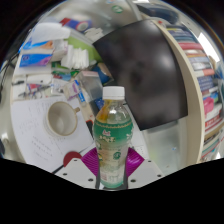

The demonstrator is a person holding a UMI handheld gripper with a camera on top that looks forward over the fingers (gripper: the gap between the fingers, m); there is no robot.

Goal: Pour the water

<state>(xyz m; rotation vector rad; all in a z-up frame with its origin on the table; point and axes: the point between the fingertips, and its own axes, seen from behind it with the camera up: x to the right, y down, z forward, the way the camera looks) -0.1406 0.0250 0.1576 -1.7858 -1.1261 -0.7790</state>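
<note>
Tongs: two-finger gripper (113, 166) sits low in the gripper view, its fingers set at either side of a bottle and closed in on the bottle's lower body, so it has the bottle in its grasp.
Pads: magenta finger pads (90, 160) show on both sides of the bottle, flush against its wall with no gap that I can make out.
Bottle: clear plastic bottle with a white screw cap and a green-and-white label (113, 135), standing upright between the fingers, cap uppermost.
Contents: pale, greenish-yellow look to the lower body below the label; whether that is liquid or tint, I cannot tell.
Behind the bottle: large dark flat panel, like a blank screen (150, 75), just beyond and to the right of the cap, tilted in the wide-angle view.
Left of the bottle: white round object with a raised centre, like a reel or a dish (55, 120), lying on the light table surface (30, 140).
Farther back: cluttered heap of coloured boxes and packets in blue, green and white (60, 50), well beyond the fingers.
Right side: tall shelf packed with colourful book-like spines (205, 70), curving away behind the dark panel.
</note>
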